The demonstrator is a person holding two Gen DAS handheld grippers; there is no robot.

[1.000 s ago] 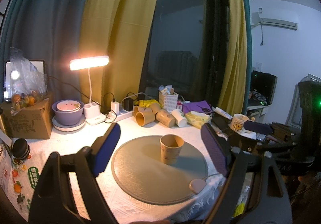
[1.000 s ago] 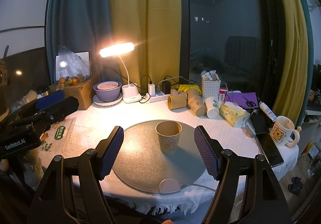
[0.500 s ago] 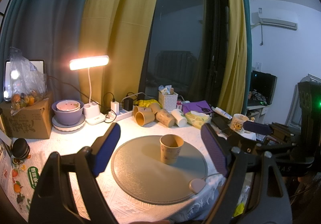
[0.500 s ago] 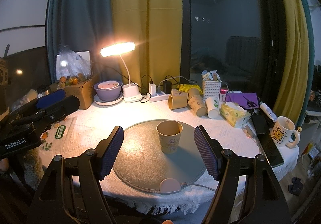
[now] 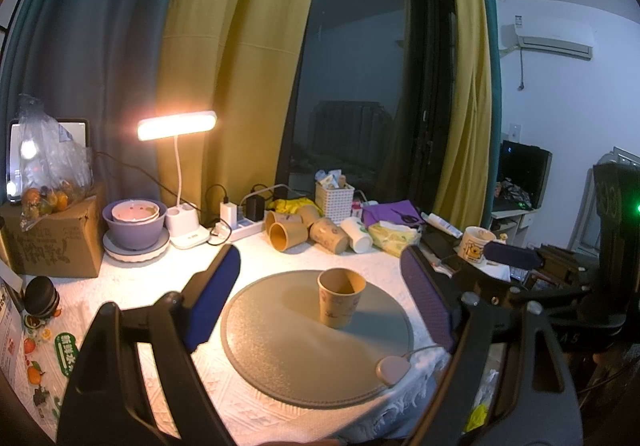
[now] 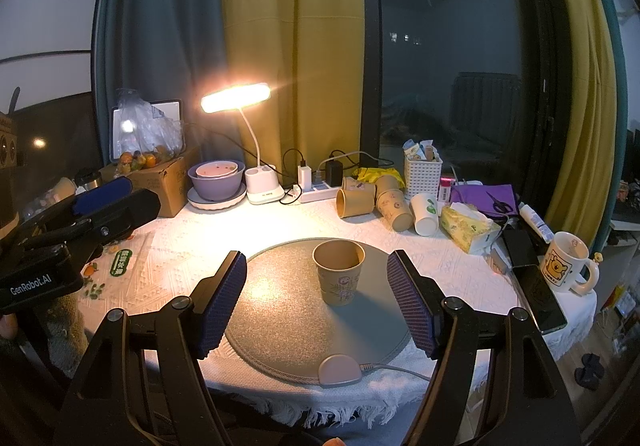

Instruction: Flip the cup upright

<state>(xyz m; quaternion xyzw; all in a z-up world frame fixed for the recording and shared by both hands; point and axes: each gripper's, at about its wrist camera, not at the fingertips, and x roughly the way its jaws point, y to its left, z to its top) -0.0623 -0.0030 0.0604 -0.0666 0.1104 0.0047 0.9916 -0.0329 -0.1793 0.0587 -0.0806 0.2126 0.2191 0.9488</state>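
Note:
A tan paper cup (image 5: 341,298) (image 6: 338,271) stands upright, mouth up, on the round grey mat (image 5: 288,350) (image 6: 280,310) in the middle of the table. My left gripper (image 5: 320,298) is open and empty, held back from the cup at the table's near-left side. My right gripper (image 6: 320,298) is open and empty, held back at the near edge with the cup seen between its blue pads. Each gripper shows in the other's view: the right one (image 5: 508,255) and the left one (image 6: 104,196).
Several paper cups (image 6: 376,200) lie on their sides at the back, by a white basket (image 6: 422,176), power strip and lit desk lamp (image 6: 236,98). A tissue pack (image 6: 468,226), phones and a bear mug (image 6: 564,262) sit right. Bowls (image 6: 218,176) and a cardboard box stand left.

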